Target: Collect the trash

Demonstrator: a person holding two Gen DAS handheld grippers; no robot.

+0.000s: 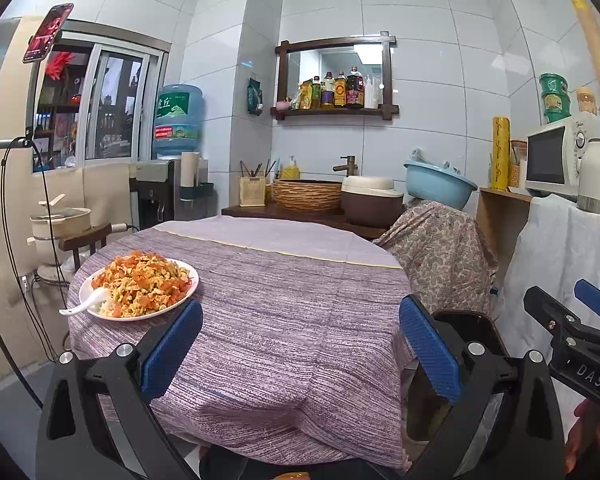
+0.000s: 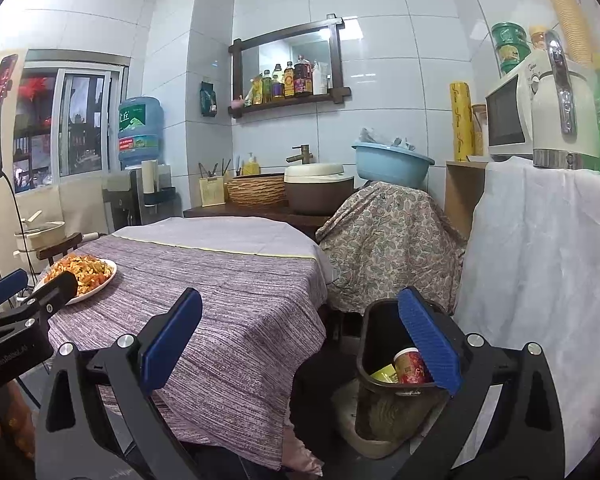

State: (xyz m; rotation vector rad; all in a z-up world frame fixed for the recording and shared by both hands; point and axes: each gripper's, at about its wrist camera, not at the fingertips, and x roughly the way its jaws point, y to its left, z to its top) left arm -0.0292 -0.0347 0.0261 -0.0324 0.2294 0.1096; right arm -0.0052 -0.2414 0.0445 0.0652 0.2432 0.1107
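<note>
Trash: red printed paper cup (image 2: 410,367) and yellow-green wrapper (image 2: 384,373) sit inside the black plastic bin (image 2: 370,328), lower right of the right wrist view, on the floor just beside the desk with purple striped cloth (image 2: 228,280). Left gripper (image 1: 300,348) fingers wide apart, nothing between them, over the desk. Right gripper (image 2: 298,340) fingers wide too, holding nothing; its right finger overlaps the bin rim in frame. White plate of tomato-egg food (image 1: 140,284) with white spoon (image 1: 86,304) at the left desk edge.
</note>
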